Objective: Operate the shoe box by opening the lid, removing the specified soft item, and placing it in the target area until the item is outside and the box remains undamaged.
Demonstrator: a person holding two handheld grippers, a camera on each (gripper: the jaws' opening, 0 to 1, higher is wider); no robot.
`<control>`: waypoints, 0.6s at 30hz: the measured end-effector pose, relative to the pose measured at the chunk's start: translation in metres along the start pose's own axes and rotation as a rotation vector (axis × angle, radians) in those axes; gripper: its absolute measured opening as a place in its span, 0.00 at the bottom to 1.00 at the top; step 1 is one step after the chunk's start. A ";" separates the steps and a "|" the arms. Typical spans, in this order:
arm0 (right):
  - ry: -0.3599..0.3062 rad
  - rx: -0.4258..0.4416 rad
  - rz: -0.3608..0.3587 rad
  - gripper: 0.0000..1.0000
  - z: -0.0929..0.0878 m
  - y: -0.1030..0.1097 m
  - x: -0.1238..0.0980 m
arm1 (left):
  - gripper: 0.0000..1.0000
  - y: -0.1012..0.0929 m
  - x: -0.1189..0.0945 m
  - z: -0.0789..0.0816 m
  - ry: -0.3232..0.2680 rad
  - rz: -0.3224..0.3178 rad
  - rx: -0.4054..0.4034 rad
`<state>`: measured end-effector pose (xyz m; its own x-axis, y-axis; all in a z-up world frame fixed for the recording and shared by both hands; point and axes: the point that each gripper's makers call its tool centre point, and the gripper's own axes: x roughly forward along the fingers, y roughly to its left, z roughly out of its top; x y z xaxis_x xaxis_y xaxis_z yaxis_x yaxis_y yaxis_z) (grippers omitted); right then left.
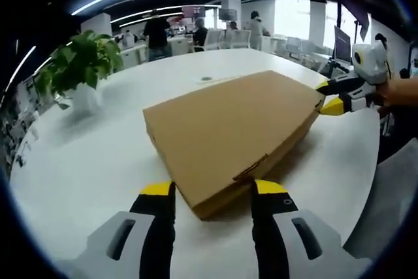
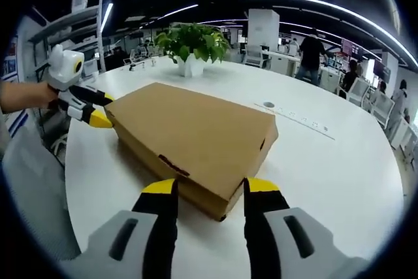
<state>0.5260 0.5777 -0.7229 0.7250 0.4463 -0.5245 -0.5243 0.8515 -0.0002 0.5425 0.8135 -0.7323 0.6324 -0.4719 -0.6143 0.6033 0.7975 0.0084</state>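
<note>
A flat brown cardboard shoe box (image 1: 228, 132) lies with its lid down on the white round table (image 1: 85, 161). My left gripper (image 1: 214, 189) is open, its yellow-tipped jaws either side of the box's near corner. At the opposite corner a hand holds my right gripper (image 1: 328, 96), whose fingers straddle the box edge. The right gripper view has the same box (image 2: 189, 135), with my right gripper (image 2: 210, 186) open around its near corner and the left gripper (image 2: 98, 110) at the far left corner. The soft item is hidden inside.
A potted green plant (image 1: 81, 63) (image 2: 192, 44) stands on the table beyond the box. A small round port (image 2: 268, 104) sits in the tabletop. The table edge (image 1: 372, 181) curves close to the box. Desks, a monitor (image 1: 341, 44) and people are in the background.
</note>
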 end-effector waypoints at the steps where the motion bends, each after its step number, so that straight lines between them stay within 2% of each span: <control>1: 0.000 0.002 -0.001 0.35 0.000 0.001 -0.001 | 0.45 0.001 0.000 0.000 0.002 -0.003 0.003; 18: 0.003 0.041 0.011 0.32 -0.005 0.038 -0.011 | 0.45 0.013 -0.021 -0.015 0.043 -0.051 0.052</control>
<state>0.4955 0.6041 -0.7212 0.7179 0.4550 -0.5270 -0.5136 0.8571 0.0403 0.5294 0.8394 -0.7313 0.5791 -0.4942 -0.6484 0.6596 0.7514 0.0165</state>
